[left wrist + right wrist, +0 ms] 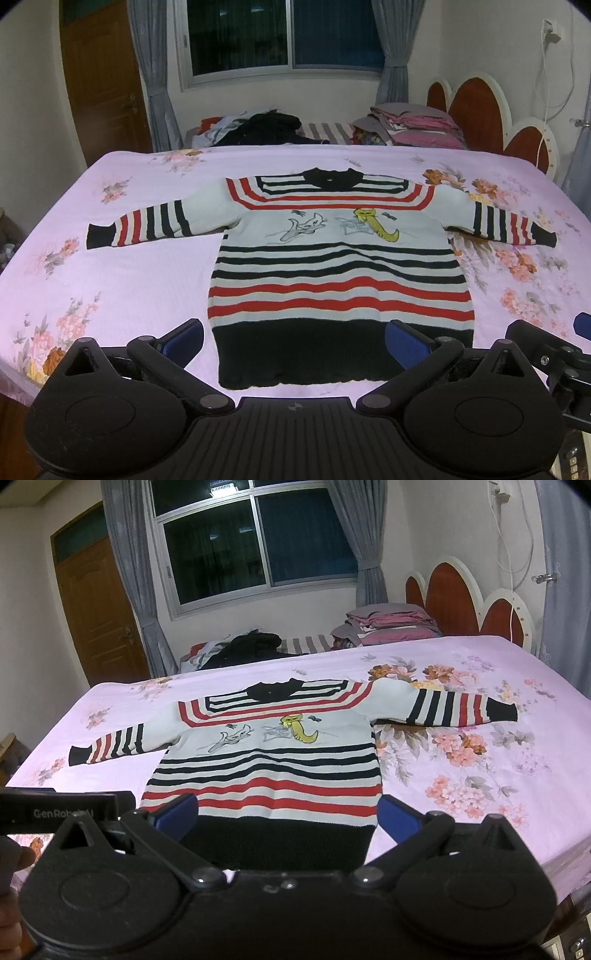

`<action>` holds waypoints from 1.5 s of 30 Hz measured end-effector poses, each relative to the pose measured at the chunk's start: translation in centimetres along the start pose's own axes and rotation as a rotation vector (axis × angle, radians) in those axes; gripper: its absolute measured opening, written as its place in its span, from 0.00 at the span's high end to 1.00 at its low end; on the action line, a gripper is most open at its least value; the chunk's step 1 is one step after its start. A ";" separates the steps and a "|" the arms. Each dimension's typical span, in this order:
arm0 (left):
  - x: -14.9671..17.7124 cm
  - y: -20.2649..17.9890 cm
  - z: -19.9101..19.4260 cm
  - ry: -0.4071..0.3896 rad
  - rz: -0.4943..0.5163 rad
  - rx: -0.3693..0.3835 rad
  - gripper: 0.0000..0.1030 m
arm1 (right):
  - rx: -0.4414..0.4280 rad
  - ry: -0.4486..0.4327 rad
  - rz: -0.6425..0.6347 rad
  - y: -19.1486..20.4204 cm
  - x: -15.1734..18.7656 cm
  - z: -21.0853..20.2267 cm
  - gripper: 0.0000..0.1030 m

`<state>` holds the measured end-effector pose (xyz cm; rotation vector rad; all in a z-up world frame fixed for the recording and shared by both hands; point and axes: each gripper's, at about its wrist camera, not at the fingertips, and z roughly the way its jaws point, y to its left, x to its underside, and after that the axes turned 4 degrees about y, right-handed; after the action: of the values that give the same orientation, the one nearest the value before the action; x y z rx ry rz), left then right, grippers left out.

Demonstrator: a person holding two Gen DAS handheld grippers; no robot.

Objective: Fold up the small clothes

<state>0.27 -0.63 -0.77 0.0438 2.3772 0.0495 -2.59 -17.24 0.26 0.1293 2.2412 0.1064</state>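
Left wrist view: a small striped sweater [332, 258] lies flat and face up on a pink flowered sheet [129, 288] that covers the bed, its black collar toward the far edge and its black hem nearest the camera. Both sleeves are spread out sideways, each ending in a black cuff. Two cartoon cats, one grey and one yellow, are printed across the chest. The left gripper [294, 341] hangs just in front of the hem with its jaws spread wide and nothing between the blue pads [404, 341]; it grasps nothing. Part of the right gripper [554, 354] shows at the right edge. Beyond the sheet lie a dark heap of clothes [266, 129], a stack of folded bedding [410, 123], a red and white headboard [480, 103], a curtained window [284, 37] and a wooden door [107, 81]. Right wrist view: the same sweater [269, 760] lies nearer the left half of the sheet [480, 738]. The right gripper [287, 814] is held over the hem, jaws released and wide apart, empty; whether the pads touch the cloth cannot be told. A black device marked "GenRobot" and part of a hand [14, 871] appear at the left edge.
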 end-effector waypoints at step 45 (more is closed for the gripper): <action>-11.9 5.1 16.0 0.065 0.123 0.105 0.00 | 0.213 -0.018 0.149 -0.5 -6.1 12.6 0.00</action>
<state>20.03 4.25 -3.91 0.2424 2.4382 -0.0157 11.00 -18.13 -2.96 0.4108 2.2187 -0.0536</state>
